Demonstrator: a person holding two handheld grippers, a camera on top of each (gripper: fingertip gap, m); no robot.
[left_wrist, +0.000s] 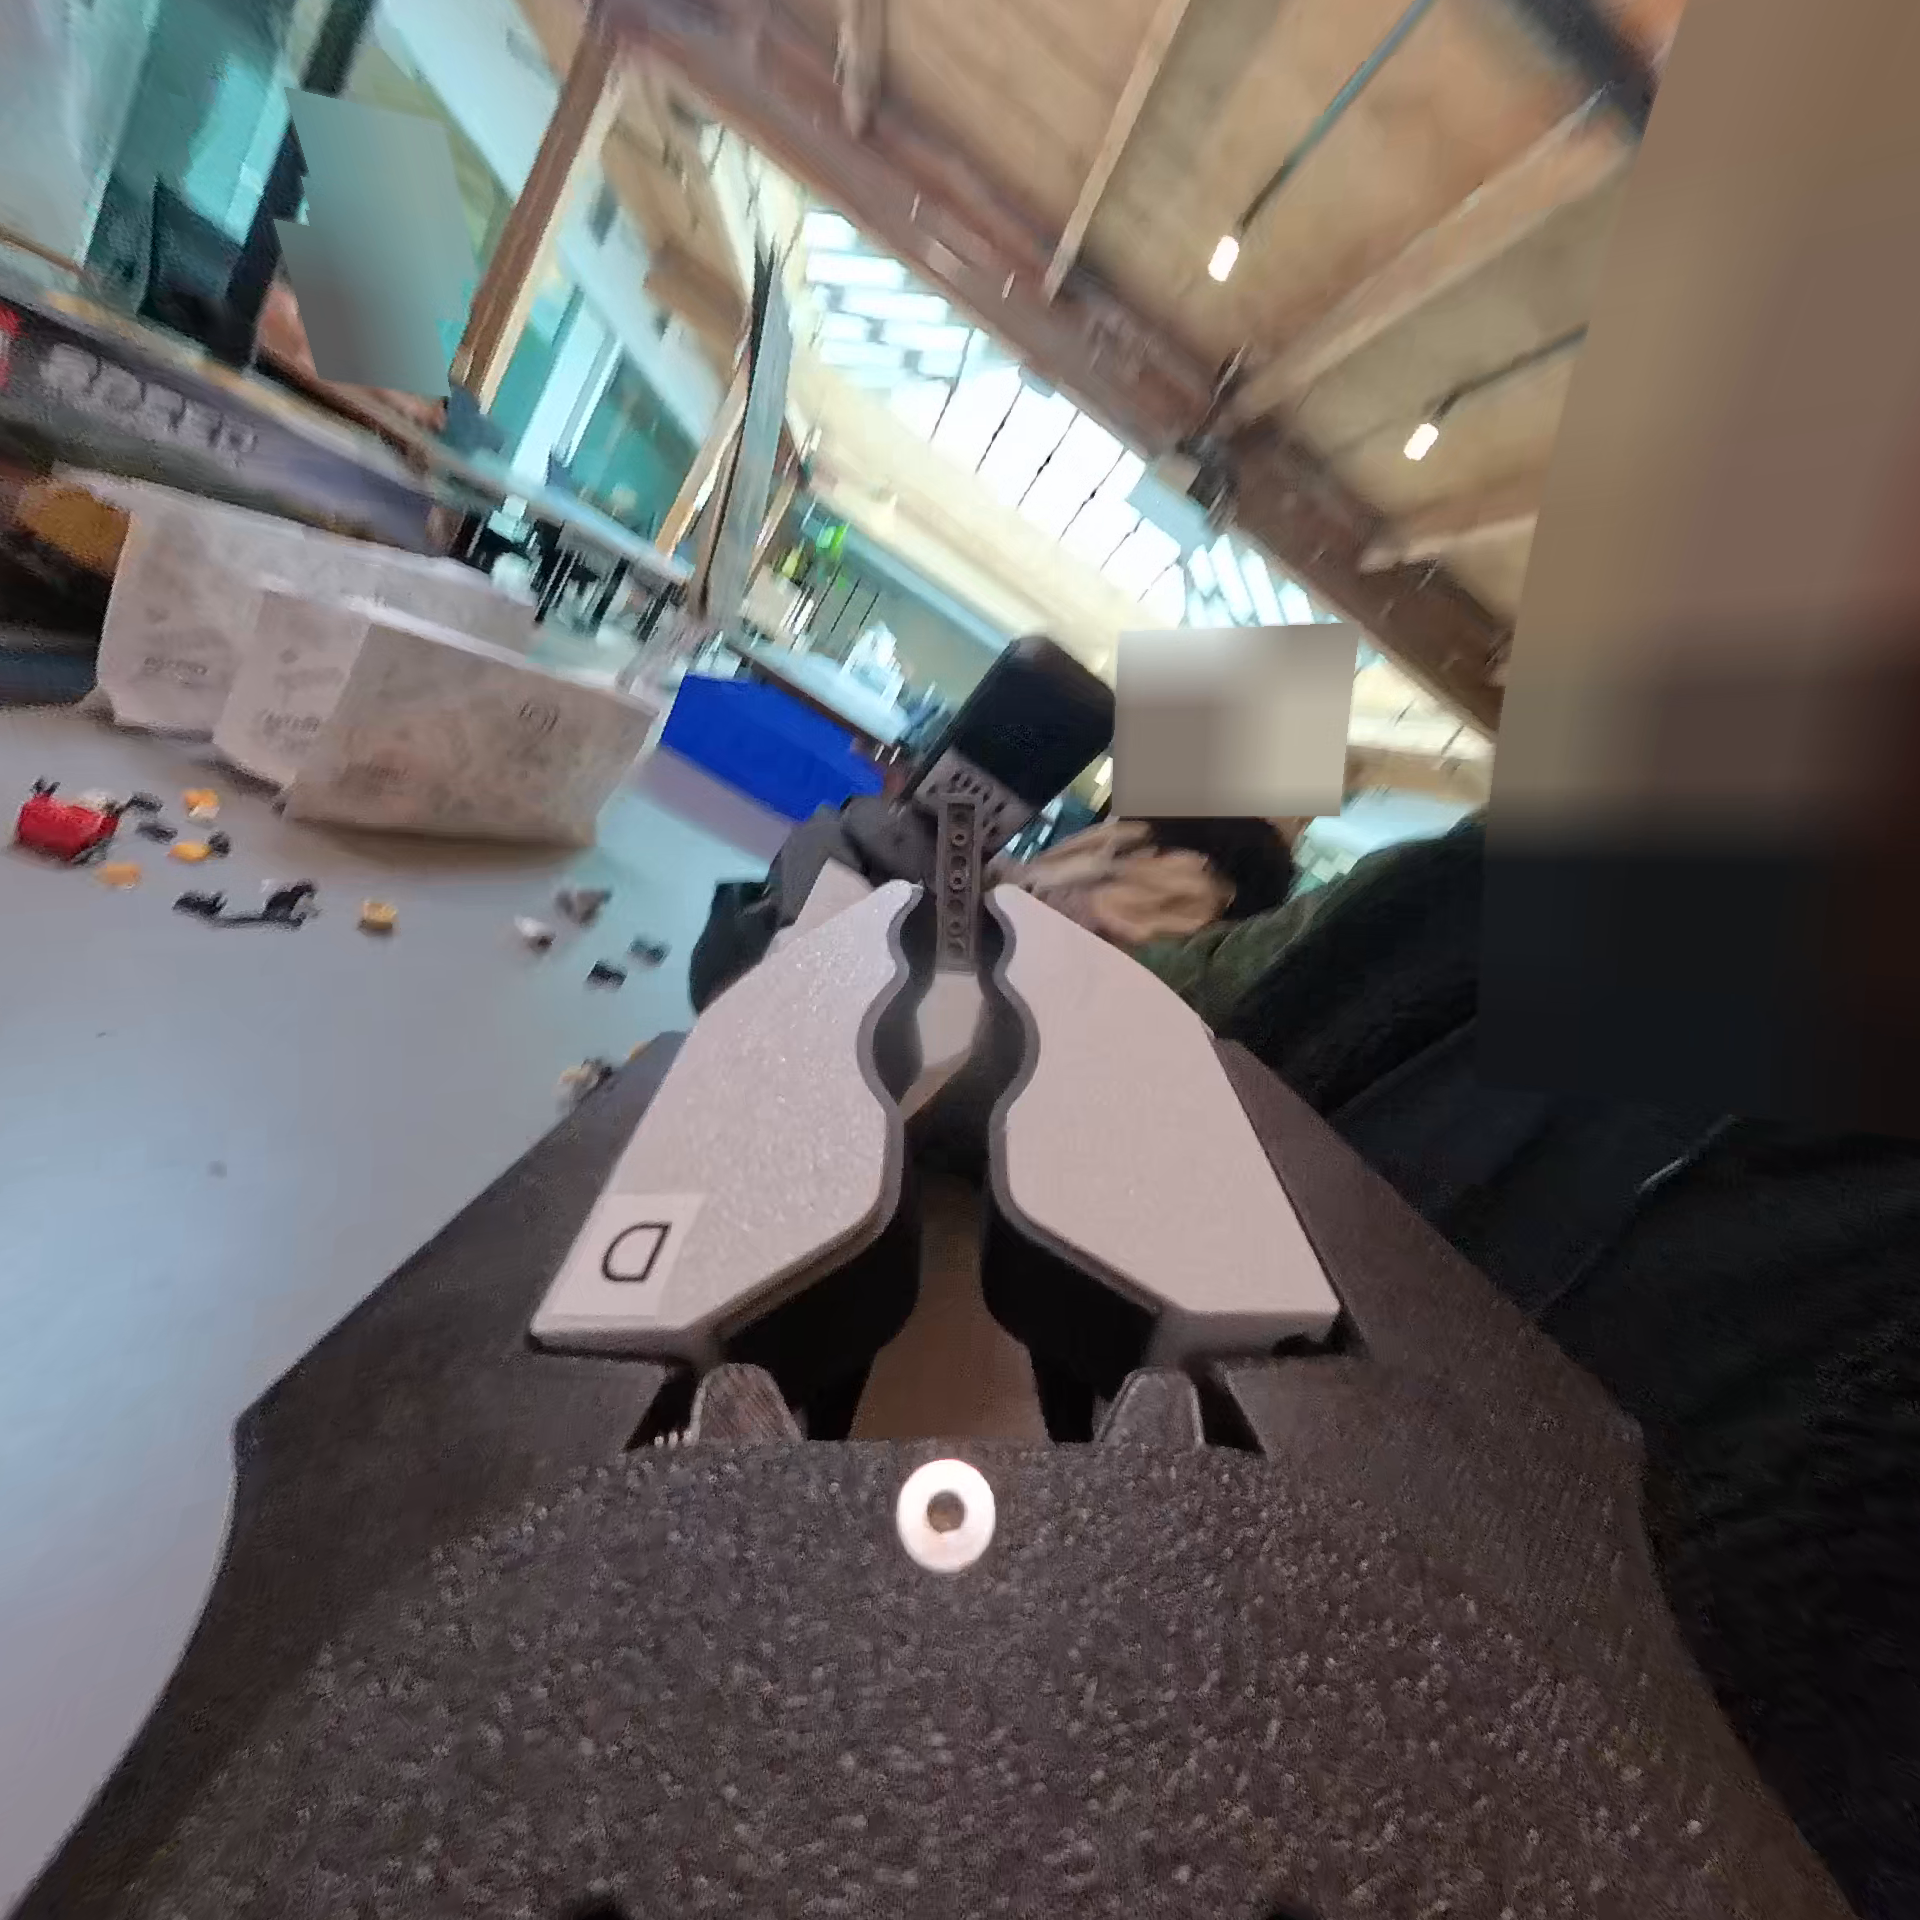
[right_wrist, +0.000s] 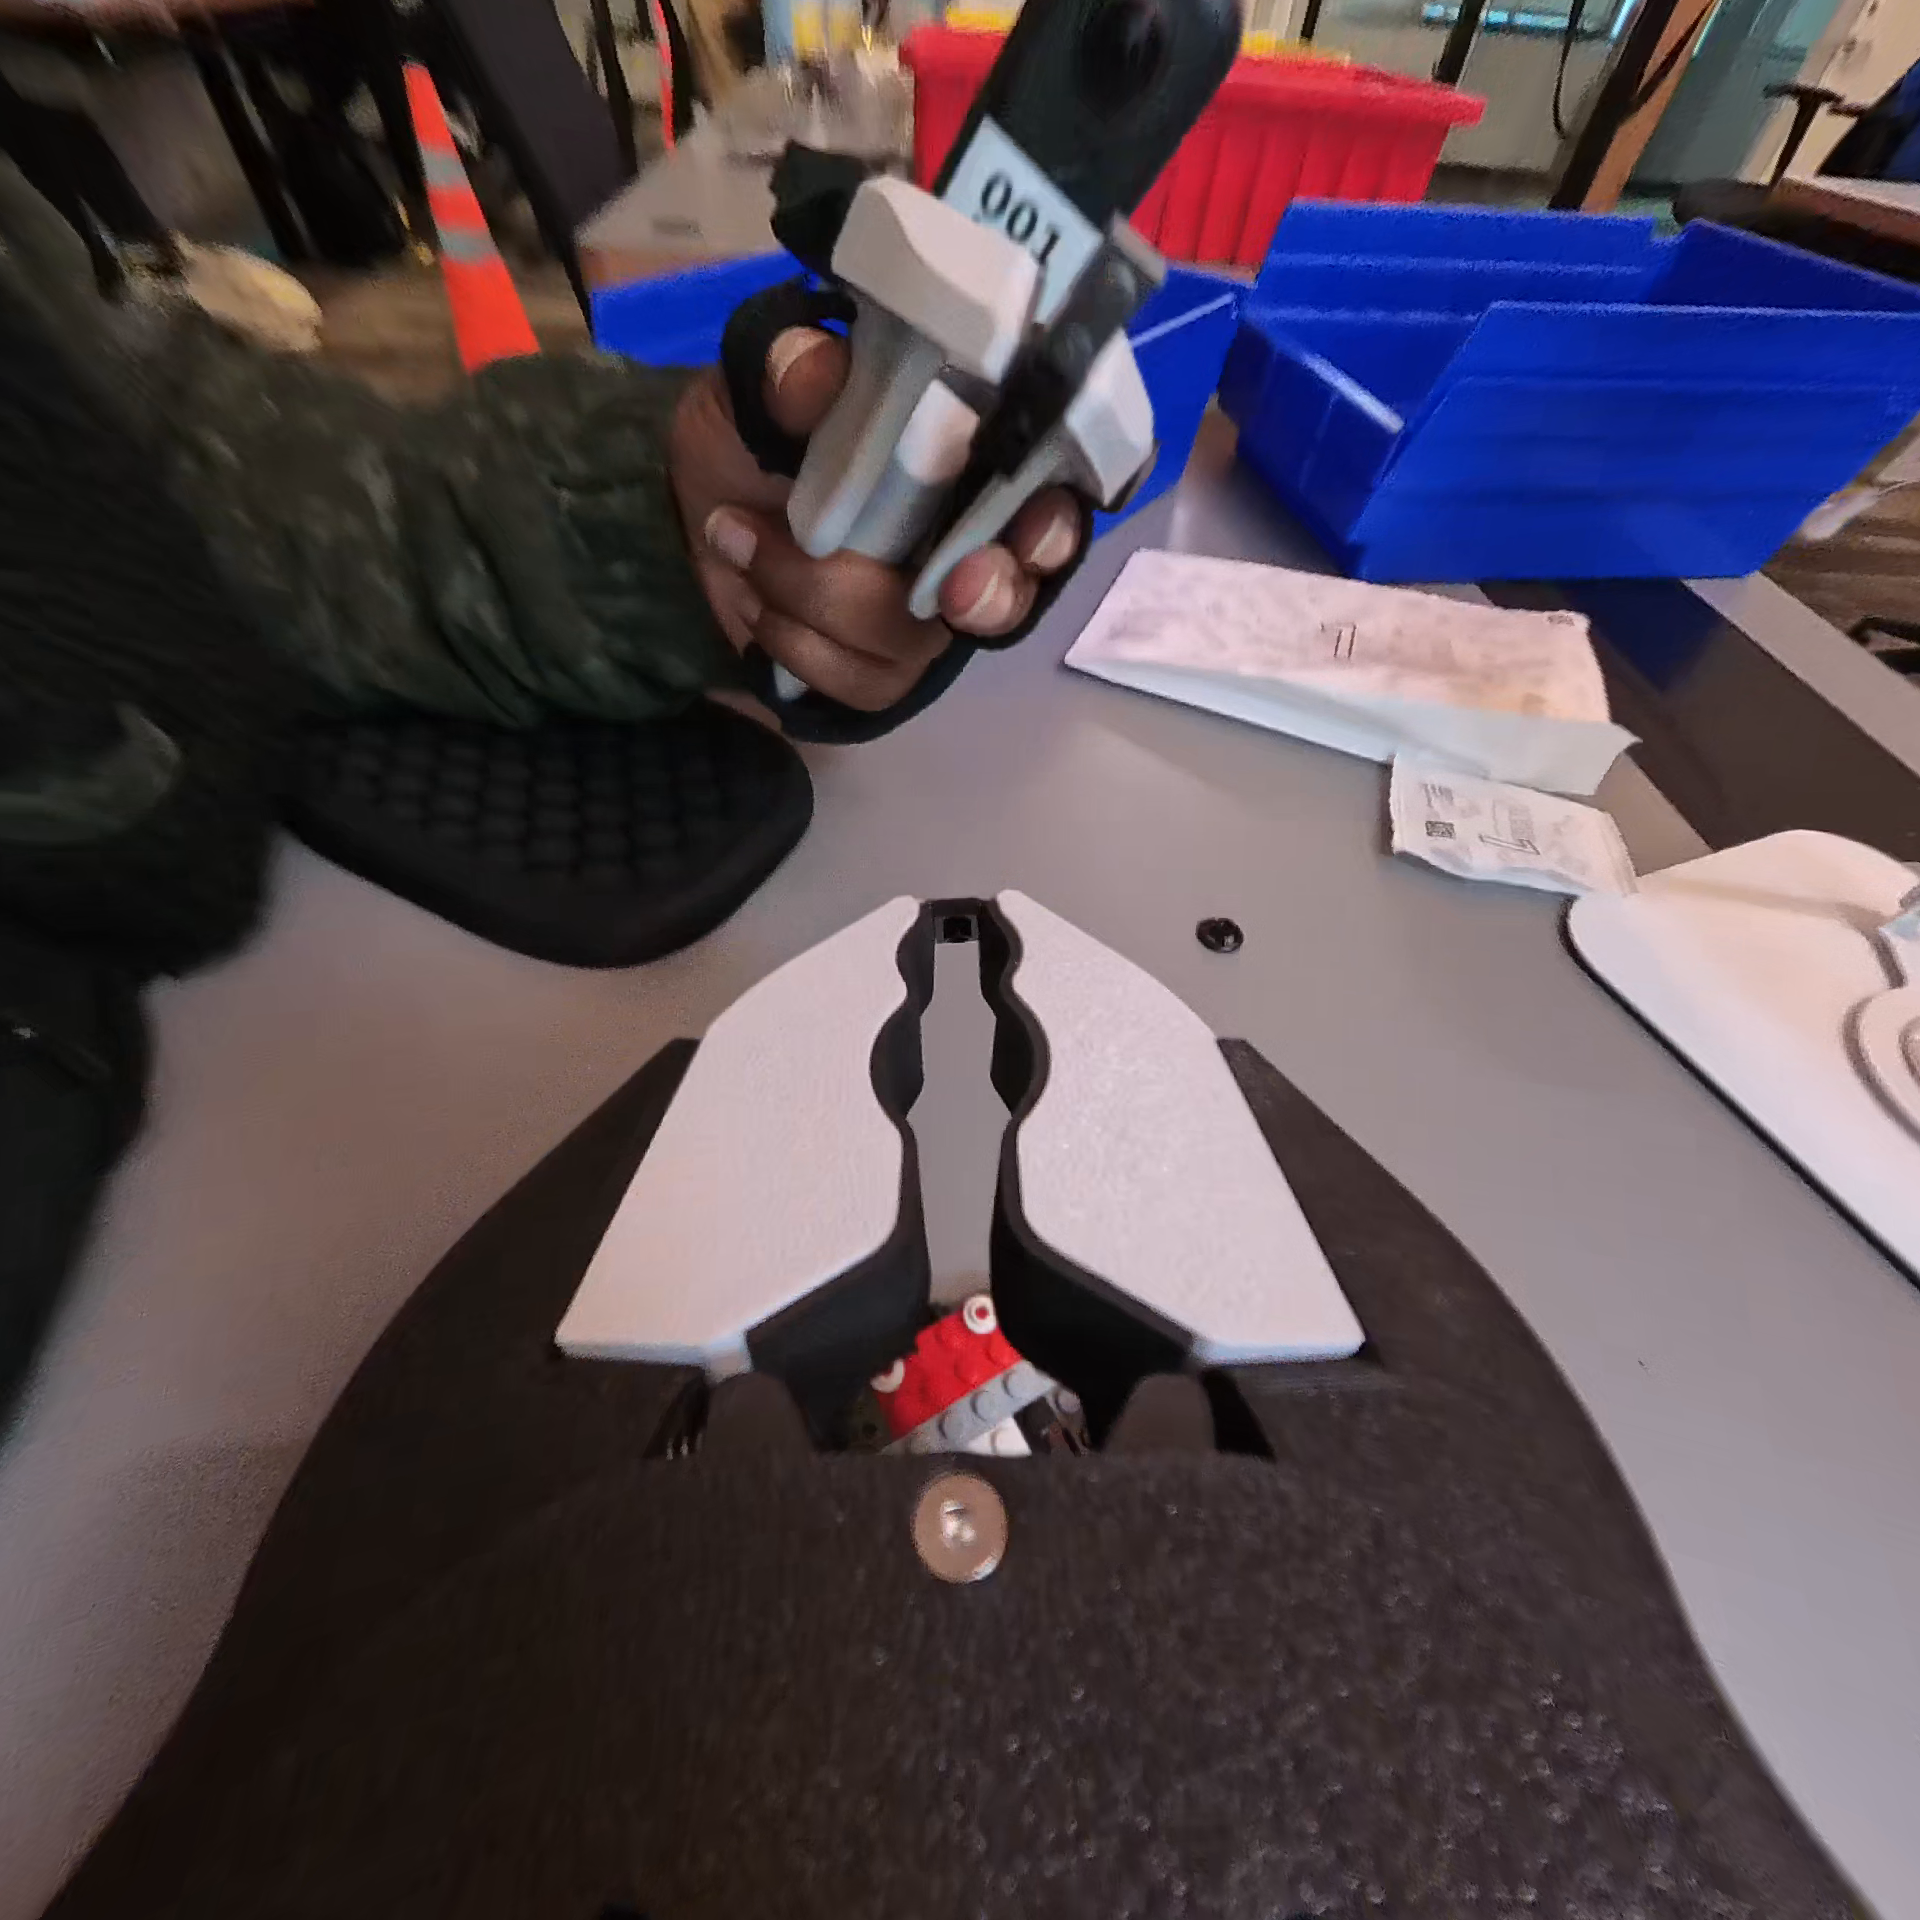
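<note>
Two grippers pinch stiff, light plastic: left gripper a holed dark grey beam by its lower end, right gripper a small black piece, beside the black pad.

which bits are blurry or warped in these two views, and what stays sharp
Left wrist view: the ceiling beams, white paper bags and scattered small bricks are motion-smeared; the grey fingers and the dark grey holed beam between their tips stay sharp. Right wrist view: the green sleeve and other handheld gripper are blurred, the blue bins bowed by the wide lens; its own fingers are crisp.
</note>
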